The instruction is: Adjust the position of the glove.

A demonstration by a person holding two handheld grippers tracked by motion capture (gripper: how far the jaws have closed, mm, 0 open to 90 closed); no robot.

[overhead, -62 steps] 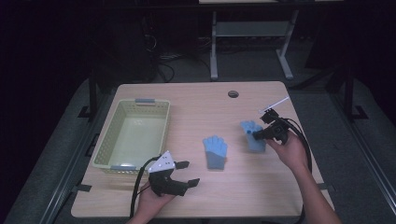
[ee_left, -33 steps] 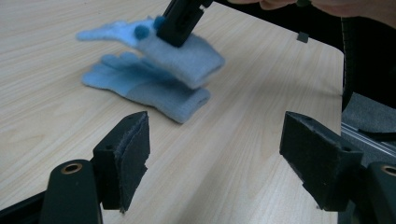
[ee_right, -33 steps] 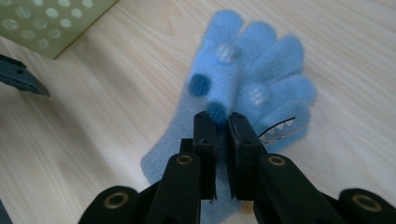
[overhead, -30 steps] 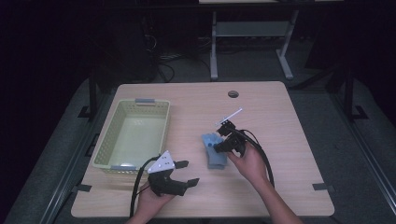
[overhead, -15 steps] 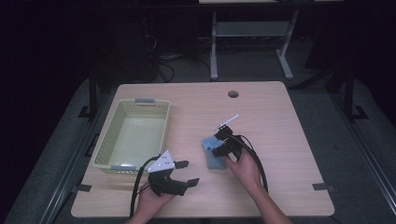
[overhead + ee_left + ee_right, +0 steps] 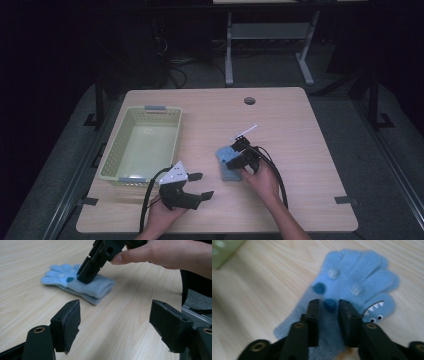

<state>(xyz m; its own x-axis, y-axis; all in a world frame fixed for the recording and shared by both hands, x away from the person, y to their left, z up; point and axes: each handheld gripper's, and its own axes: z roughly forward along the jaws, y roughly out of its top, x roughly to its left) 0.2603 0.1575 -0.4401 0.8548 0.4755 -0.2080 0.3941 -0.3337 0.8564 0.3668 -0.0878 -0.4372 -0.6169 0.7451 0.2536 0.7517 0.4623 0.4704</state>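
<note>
A: Desk (image 6: 300, 120), light wood, dark room behind. Blue gloves (image 6: 227, 162)?
B: Stacked flat mid-desk, R of the green basket (image 6: 142, 145).
A: Right hand-held gripper (image 6: 233, 159)?
B: Tips on glove cuff, jaws just opened a bit, fabric between, not pinched.
A: Left hand-held gripper (image 6: 198, 185)?
B: Near front edge, jaws wide, nothing held.

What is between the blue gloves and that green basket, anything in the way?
Nothing visible. The gloves lie stacked on bare table, with open wood between them and the basket. The right gripper sits on top of them; the left gripper is nearer the person.
</note>
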